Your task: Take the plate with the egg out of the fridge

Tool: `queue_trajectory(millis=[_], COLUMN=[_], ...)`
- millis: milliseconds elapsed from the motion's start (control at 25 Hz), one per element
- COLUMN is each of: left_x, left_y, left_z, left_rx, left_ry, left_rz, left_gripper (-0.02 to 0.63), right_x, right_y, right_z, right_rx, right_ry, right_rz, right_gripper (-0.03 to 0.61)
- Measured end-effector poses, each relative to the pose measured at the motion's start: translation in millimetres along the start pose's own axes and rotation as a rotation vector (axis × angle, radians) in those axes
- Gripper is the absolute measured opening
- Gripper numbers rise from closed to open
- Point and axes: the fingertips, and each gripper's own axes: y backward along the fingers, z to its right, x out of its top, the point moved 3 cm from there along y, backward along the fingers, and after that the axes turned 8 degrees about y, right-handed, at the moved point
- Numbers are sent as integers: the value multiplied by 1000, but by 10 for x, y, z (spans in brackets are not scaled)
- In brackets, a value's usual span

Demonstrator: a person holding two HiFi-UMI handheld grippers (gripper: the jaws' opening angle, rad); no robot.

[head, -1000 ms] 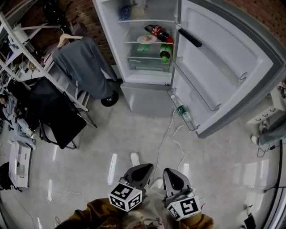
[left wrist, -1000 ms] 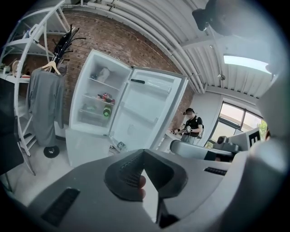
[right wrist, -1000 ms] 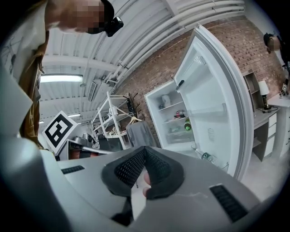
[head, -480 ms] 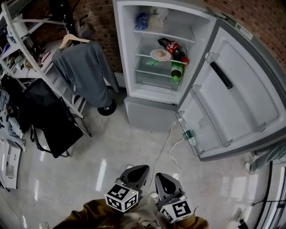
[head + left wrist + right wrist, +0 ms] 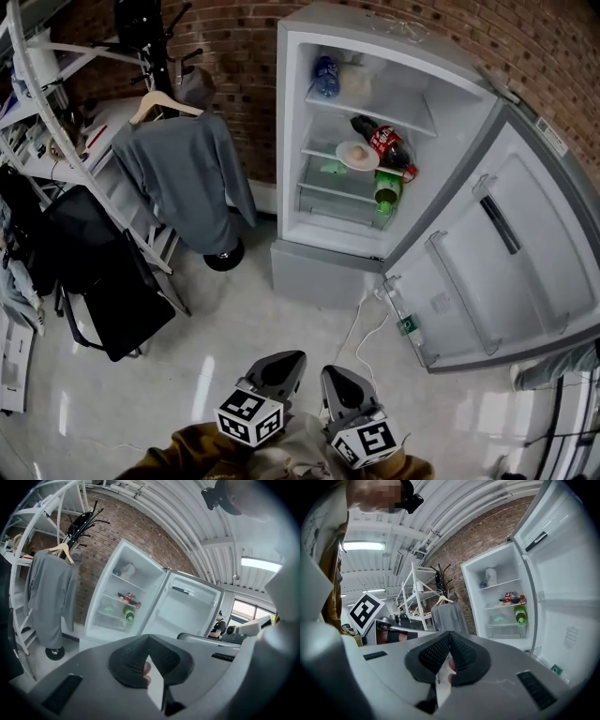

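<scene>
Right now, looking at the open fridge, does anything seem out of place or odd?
The cola bottle lies on its side on the middle shelf beside the plate with the egg and might roll. A white cable trails across the floor in front of the fridge.

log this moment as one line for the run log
phase: before reach | fridge door: open | plate with egg: in fridge, untouched | left gripper: shut, empty | right gripper: shut, empty

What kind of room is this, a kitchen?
Probably a workshop or lab, not a home kitchen: a bare brick wall, a ribbed metal ceiling with strip lights, and an open fridge standing on a shiny floor.
</scene>
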Motion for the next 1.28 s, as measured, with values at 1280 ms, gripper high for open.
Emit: queue_trajectory(millis=[1280], left_x=[577], left_y=[-541], left_z=[-1185], left_rx=[28], left_ry=[130], left_rz=[-70], left_gripper=[8], right_x=[50], right_y=[-1500], right_z=[383], right_rx=[-2], right_ry=[-89], right_rz=[-76], right_gripper=[6])
